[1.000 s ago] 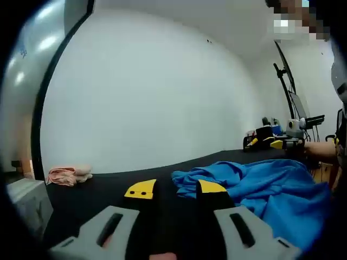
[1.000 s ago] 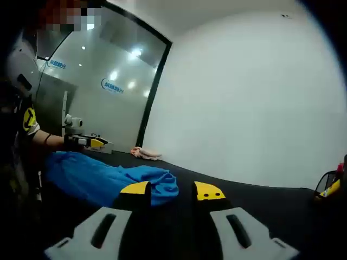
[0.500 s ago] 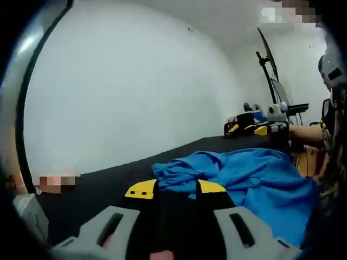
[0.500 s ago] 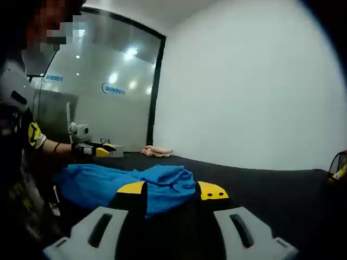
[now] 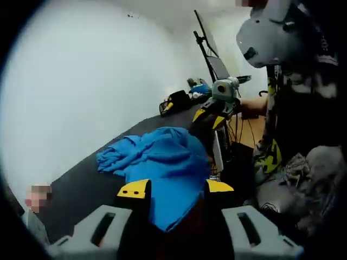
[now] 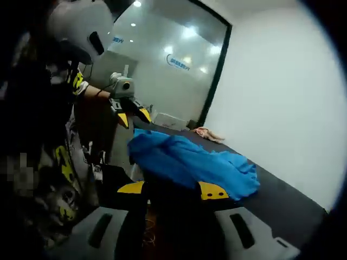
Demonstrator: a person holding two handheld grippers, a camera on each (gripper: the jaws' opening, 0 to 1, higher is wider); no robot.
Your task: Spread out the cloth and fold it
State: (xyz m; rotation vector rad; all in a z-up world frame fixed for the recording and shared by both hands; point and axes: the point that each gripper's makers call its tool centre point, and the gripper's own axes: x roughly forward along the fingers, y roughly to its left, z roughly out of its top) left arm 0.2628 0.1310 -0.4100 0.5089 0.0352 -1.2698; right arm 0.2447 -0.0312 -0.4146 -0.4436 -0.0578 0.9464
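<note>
A crumpled blue cloth [image 5: 157, 162] lies on the black table [image 5: 81, 184], one part drooping over the table's near edge. My left gripper [image 5: 176, 188] is open, and the cloth's hanging edge shows between its yellow tips. Across the cloth, my right gripper [image 5: 212, 115] hovers at the table edge, held by a hand. In the right gripper view the blue cloth [image 6: 184, 160] stretches ahead of my open right gripper [image 6: 172, 189]. The left gripper [image 6: 127, 111] floats above the cloth's far left end.
A pink cloth [image 6: 209, 134] lies far back on the table near a glass wall [image 6: 173, 65]. Black and yellow clutter [image 5: 179, 100] and a tall stand [image 5: 209, 51] sit at the table's far end. The person's body [image 5: 293, 108] stands close beside the table edge.
Both views have swung round toward the person and the table's near edge. The two grippers now face each other across the cloth, and the cloth's drooping edge has come between the left jaws.
</note>
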